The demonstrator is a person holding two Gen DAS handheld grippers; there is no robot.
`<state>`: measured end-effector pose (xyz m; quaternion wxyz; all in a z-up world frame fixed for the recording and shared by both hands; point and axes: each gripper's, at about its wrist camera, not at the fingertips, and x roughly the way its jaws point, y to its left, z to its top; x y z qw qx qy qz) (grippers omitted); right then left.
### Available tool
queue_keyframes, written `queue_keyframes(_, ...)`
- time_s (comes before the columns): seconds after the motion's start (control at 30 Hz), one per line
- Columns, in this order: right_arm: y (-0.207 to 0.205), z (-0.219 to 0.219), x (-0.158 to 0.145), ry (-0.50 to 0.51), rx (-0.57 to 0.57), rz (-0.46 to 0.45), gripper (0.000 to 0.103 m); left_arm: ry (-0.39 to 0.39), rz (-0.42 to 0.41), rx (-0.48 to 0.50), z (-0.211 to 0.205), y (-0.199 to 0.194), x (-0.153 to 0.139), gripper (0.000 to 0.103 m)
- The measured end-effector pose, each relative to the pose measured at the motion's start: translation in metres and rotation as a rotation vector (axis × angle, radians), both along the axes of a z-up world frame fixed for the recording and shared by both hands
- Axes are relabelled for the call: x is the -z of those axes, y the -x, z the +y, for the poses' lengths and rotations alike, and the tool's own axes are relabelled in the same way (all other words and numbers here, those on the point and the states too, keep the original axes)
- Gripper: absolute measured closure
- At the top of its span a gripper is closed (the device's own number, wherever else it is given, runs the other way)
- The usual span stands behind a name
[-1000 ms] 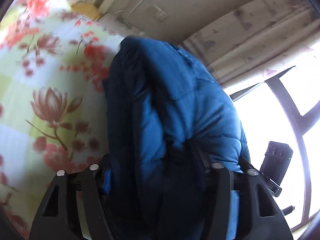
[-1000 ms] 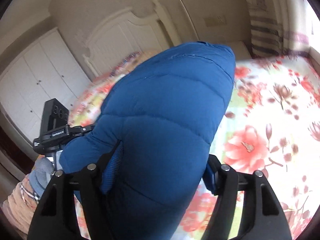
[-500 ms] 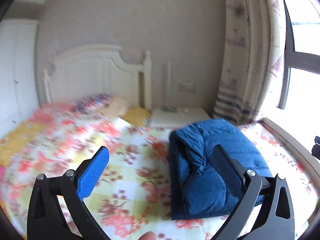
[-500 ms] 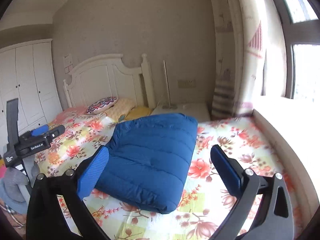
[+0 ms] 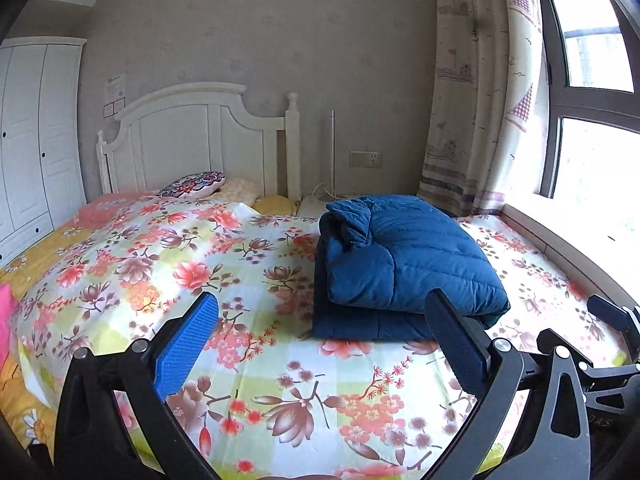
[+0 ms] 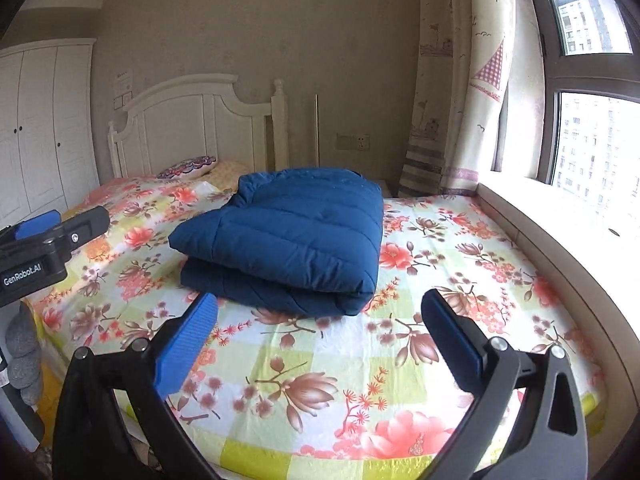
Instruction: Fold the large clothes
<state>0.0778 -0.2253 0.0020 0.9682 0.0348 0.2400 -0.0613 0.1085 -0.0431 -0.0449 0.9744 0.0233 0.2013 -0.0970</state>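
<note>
A dark blue padded jacket (image 5: 404, 264) lies folded in a thick bundle on the flowered bed sheet (image 5: 224, 280), toward the window side. It also shows in the right wrist view (image 6: 296, 236). My left gripper (image 5: 320, 344) is open and empty, held back from the jacket over the near part of the bed. My right gripper (image 6: 320, 340) is open and empty too, just in front of the bundle's near edge. The right gripper's body shows at the right edge of the left wrist view (image 5: 592, 356); the left gripper's body shows at the left of the right wrist view (image 6: 44, 248).
A white headboard (image 5: 192, 140) and pillows (image 5: 192, 184) stand at the far end of the bed. A white wardrobe (image 5: 32, 140) is at the left. A curtain (image 5: 472, 100) and a window ledge (image 6: 560, 232) run along the right side.
Both grippers let go of the jacket, opened and pulled back. The jacket, first held up close to both cameras, now lies folded on the bed.
</note>
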Motion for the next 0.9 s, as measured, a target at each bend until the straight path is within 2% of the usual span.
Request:
queue_keyframes(0.33,0.005,-0.002,-0.008,0.007,0.000,-0.038,0.002,-0.031,0.014,0.012,-0.008,0.007,0.013,0.004)
queue_keyframes(0.9,0.005,-0.001,-0.007,0.013,-0.003,-0.041,0.002,-0.055,0.019,-0.003,-0.009,0.008,0.020,0.004)
